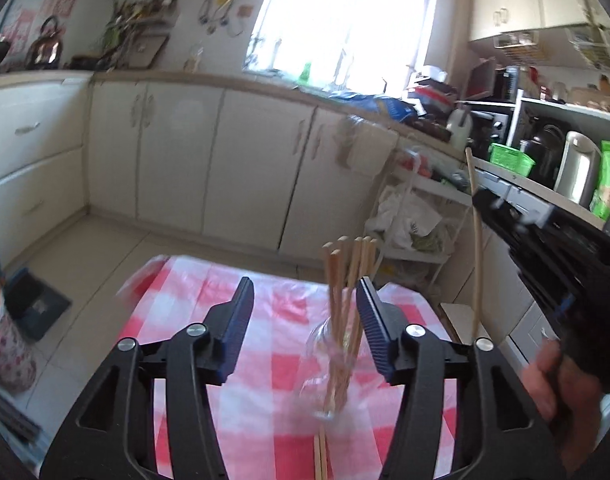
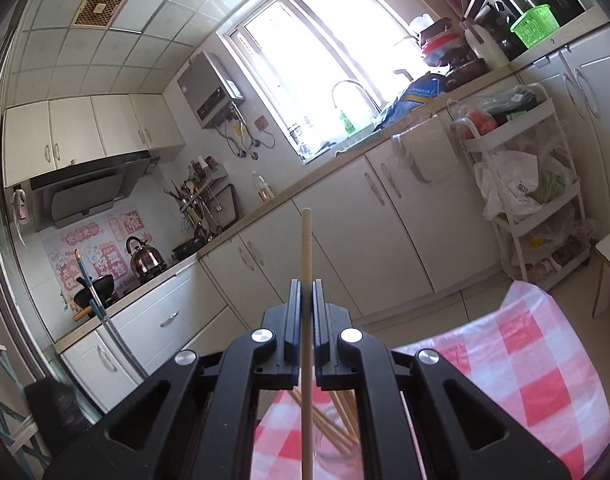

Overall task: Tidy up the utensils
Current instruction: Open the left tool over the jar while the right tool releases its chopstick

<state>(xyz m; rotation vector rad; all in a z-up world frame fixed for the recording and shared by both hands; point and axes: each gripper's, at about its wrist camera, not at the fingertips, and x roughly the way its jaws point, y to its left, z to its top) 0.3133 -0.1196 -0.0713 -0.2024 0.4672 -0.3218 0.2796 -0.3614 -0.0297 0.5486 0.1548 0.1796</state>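
— Start at the left of the left wrist view. What's there?

— White cabinet doors [image 1: 177, 152] run across the middle of the frame, with a kettle [image 1: 47, 42] on the counter in the upper left. Lower centre, the left gripper [image 1: 305, 324] has its jaws standing apart, nothing pressed between the blue pads. It hangs over a table under a red-and-white checked cloth [image 1: 265, 360].

— And the chopsticks?

— A bundle of chopsticks [image 1: 345, 288] stands upright in a clear glass jar [image 1: 325, 376], just inside the right-hand finger (blurred, so I can't say whether the pad touches them). Two more chopstick ends [image 1: 320, 454] lie flat on the cloth at the bottom edge, below the jar.

— Further right?

— The right gripper [image 1: 481, 200] comes in from the right edge, a hand [image 1: 553, 392] wrapped round its grip. It's clamped on a single chopstick [image 1: 476, 248], held nearly upright beside the table, apart from the jar.

— Does its own camera agree?

— Yes. In the right wrist view the jaws are closed tight on that stick [image 2: 306, 264], which pokes up past the fingertips at frame centre. A green basket [image 2: 535, 24] sits on the counter, upper right.
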